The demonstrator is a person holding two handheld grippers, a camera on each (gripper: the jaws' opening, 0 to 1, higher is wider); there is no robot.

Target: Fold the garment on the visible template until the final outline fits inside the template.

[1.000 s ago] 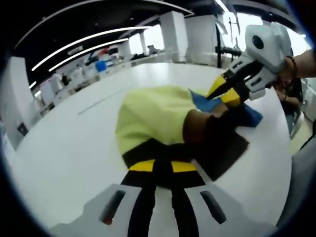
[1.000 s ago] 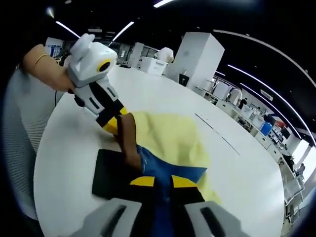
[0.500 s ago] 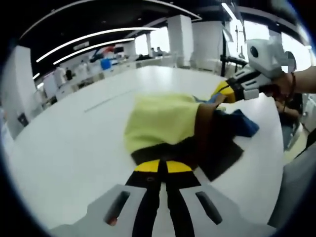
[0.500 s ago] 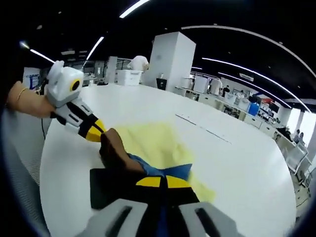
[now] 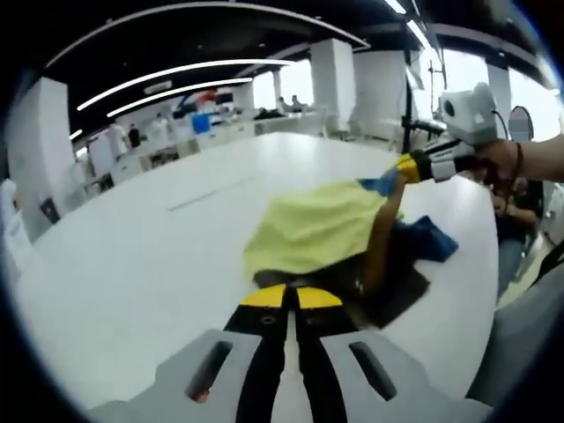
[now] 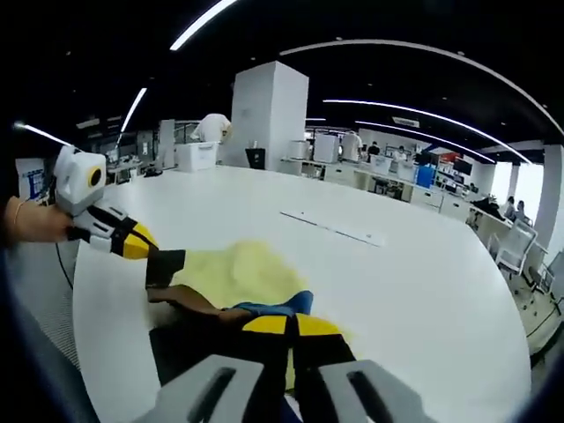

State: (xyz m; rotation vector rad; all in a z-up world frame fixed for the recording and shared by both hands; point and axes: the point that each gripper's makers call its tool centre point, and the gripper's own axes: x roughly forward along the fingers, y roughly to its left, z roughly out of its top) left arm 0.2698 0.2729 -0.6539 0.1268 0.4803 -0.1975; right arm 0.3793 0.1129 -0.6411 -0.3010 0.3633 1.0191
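Garment [image 5: 322, 231] lifted higher off desk [image 5: 132, 264] than a second ago, 12 o'clock of black template [image 5: 401, 291] | left gripper [image 5: 284, 298], right gripper [image 6: 286, 326]: fingers clamped on garment | fold mid-carry.

White hand-held gripper [image 5: 286, 304] bodies, black yellow-tipped jaws

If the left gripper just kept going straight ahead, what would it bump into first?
The left gripper is already shut on the garment, so the yellow cloth is right in front of it. Past that, it would probably meet the right gripper, though depth is hard to judge.
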